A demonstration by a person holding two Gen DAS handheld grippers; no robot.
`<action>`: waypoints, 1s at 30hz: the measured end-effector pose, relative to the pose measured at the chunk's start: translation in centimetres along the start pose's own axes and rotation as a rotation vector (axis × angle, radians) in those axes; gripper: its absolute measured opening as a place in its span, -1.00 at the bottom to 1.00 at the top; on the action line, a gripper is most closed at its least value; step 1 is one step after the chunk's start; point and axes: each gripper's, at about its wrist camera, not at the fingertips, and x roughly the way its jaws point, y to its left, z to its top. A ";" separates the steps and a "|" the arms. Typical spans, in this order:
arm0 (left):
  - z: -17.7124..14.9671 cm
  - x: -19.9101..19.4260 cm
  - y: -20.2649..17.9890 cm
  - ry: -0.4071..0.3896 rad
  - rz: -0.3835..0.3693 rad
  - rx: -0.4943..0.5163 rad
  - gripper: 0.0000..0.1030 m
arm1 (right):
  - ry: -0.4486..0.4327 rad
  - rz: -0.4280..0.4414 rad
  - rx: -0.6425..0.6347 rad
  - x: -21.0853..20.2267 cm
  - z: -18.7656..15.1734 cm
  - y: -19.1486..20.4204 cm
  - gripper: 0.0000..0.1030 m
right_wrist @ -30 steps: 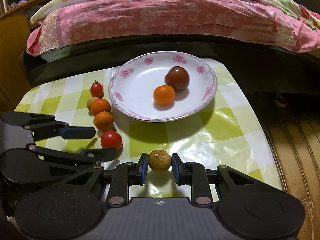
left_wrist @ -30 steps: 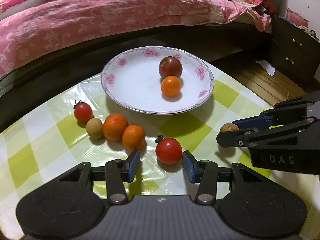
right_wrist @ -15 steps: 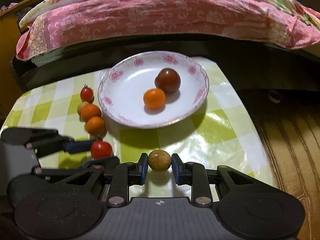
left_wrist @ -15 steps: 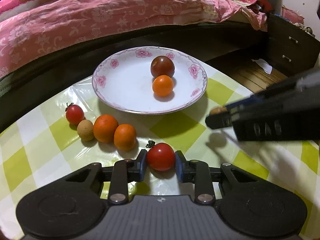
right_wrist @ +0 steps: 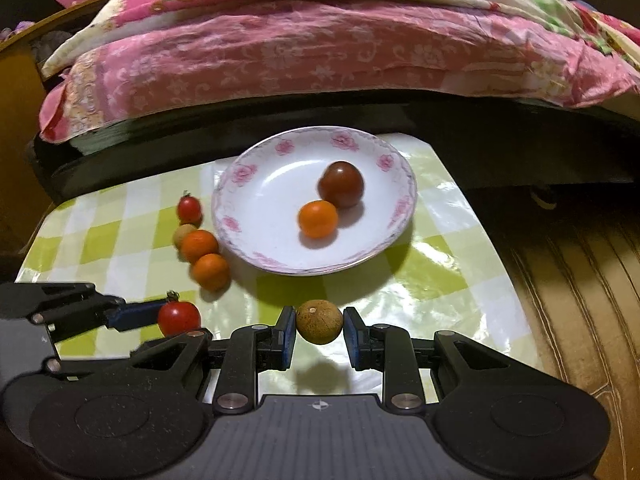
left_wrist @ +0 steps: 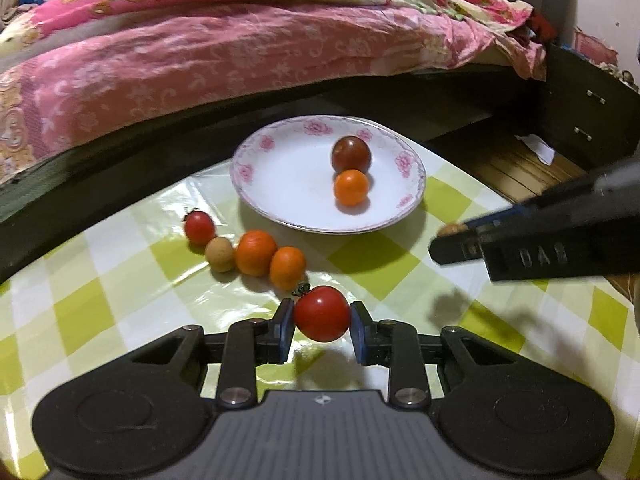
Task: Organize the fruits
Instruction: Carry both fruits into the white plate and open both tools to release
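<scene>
Grippers each clamped on one fruit, lifted clear of the checked green-and-white tablecloth (right_wrist: 440, 280).
Left gripper (left_wrist: 322, 322) pinches a round red tomato (left_wrist: 322, 313); right gripper (right_wrist: 319, 330) pinches a brown speckled fruit (right_wrist: 319, 327) (shadows beneath both), near the white floral plate (right_wrist: 256, 200).

1. The right tool (right_wrist: 319, 327) grips a brown fruit (right_wrist: 319, 326) above the checked counter (right_wrist: 440, 300).
2. The left tool (right_wrist: 176, 322) clamps a red tomato (right_wrist: 179, 318).
3. The plate (right_wrist: 256, 184) holds an orange fruit (right_wrist: 318, 219) touching a dark tomato (right_wrist: 341, 184).
</scene>
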 end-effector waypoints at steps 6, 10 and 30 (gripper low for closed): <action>0.7 -1.0 0.2 -0.023 0.040 0.005 -0.29 | 0.004 0.032 0.001 -0.5 -1.4 -0.4 -0.58; 2.2 -0.1 0.3 -0.044 0.055 -0.004 -0.29 | -0.020 0.049 0.008 -0.4 -0.1 -1.0 -0.58; 6.8 6.9 0.4 -0.047 0.081 0.063 -0.29 | -0.079 0.017 -0.035 4.6 3.8 -3.1 -0.58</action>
